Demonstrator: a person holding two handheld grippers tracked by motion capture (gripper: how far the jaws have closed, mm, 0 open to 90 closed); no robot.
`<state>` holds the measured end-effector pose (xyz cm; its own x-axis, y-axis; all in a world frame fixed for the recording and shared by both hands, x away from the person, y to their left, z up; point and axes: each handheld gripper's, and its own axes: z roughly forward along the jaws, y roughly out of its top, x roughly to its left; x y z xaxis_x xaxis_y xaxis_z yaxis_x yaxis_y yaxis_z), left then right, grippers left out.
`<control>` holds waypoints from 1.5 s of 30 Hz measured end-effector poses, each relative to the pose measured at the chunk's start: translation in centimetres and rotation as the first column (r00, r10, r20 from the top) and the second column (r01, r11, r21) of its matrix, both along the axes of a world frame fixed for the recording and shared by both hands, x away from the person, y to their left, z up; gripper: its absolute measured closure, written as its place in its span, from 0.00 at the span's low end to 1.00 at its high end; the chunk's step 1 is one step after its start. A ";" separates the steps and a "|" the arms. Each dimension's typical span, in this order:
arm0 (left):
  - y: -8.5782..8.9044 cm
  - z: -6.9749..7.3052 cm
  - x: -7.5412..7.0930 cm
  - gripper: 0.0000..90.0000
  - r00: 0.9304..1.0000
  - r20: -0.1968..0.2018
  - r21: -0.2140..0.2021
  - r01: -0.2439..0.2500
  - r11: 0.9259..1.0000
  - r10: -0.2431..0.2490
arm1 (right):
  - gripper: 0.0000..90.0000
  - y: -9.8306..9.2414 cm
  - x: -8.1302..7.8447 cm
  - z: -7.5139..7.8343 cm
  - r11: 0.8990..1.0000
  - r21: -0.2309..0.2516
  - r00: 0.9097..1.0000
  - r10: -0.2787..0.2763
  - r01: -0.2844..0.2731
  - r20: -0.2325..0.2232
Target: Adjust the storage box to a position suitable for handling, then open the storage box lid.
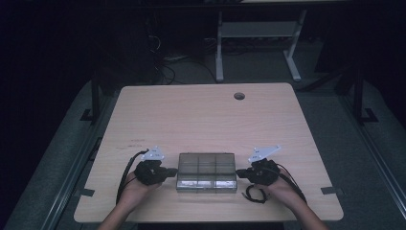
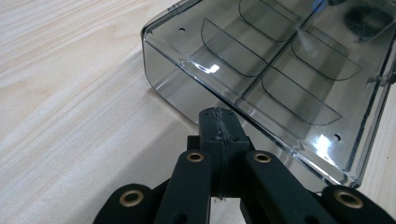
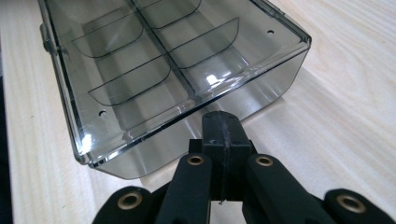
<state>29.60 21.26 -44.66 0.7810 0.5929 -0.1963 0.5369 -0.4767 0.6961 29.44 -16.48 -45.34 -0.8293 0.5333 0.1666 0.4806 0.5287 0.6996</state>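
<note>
Pale wood table (image 1: 201,115) — smoky compartment box (image 1: 207,172) on it

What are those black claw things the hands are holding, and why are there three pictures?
Those are grippers: hand-held tongs with two black jaws. A person holds one in each hand. In the view from above you see the wooden table, the left gripper and the right gripper, one at each short end of a clear smoky plastic box.

The other two pictures come from little cameras that ride on the grippers and look along their jaws. In the left gripper view, the left gripper has its jaws pressed together, tip right at the box's end wall. The right gripper view shows the right gripper the same way at the other end of the box.

The box has a lid and curved dividers inside, and its compartments look empty. Nothing is pinched between the jaws.
</note>
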 end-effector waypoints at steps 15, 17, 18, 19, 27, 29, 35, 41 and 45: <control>0.1 0.0 -0.8 1.00 1.000 -0.005 -0.021 0.002 1.000 -0.002 | 1.00 -0.3 -0.2 -0.2 1.000 0.013 1.000 0.018 -0.018 0.008; 0.2 0.0 -0.7 1.00 1.000 -0.005 -0.015 0.004 1.000 -0.004 | 1.00 -0.3 -0.1 -0.3 1.000 0.008 1.000 0.019 -0.020 0.014; 0.2 0.0 -0.7 1.00 1.000 -0.005 -0.015 0.004 1.000 -0.004 | 1.00 -0.3 -0.1 -0.3 1.000 0.008 1.000 0.019 -0.020 0.014; 0.1 0.1 -0.7 1.00 1.000 0.002 0.000 0.000 1.000 0.000 | 1.00 -0.3 -0.1 -0.2 1.000 0.006 1.000 0.017 -0.017 0.015; 0.7 0.5 -1.4 1.00 1.000 0.013 0.005 0.000 1.000 0.000 | 1.00 -1.8 -0.5 0.2 0.999 0.049 1.000 -0.018 0.017 0.012; 0.7 0.5 -1.8 1.00 1.000 0.011 0.001 0.000 1.000 0.000 | 1.00 -2.2 -1.1 0.5 0.998 0.063 0.999 -0.031 0.030 0.017; 0.9 0.9 -4.0 1.00 1.000 0.021 -0.016 -0.003 1.000 0.003 | 1.00 -2.8 -2.9 0.9 0.997 0.073 0.998 -0.040 0.037 0.042; 1.2 0.9 -6.0 1.00 1.000 0.012 -0.049 -0.017 0.999 0.017 | 1.00 -2.6 -5.1 1.1 0.996 0.086 0.999 -0.030 0.027 0.043; 1.0 0.9 -6.3 1.00 1.000 0.018 -0.051 -0.013 0.999 0.014 | 1.00 -2.2 -5.2 1.1 0.996 0.087 0.999 -0.003 -0.001 0.044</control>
<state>23.34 22.24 -43.79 0.7766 0.5932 -0.2123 0.5300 -0.4329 0.7292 24.27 -18.68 -44.20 -0.8363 0.5194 0.1756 0.4490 0.4648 0.7632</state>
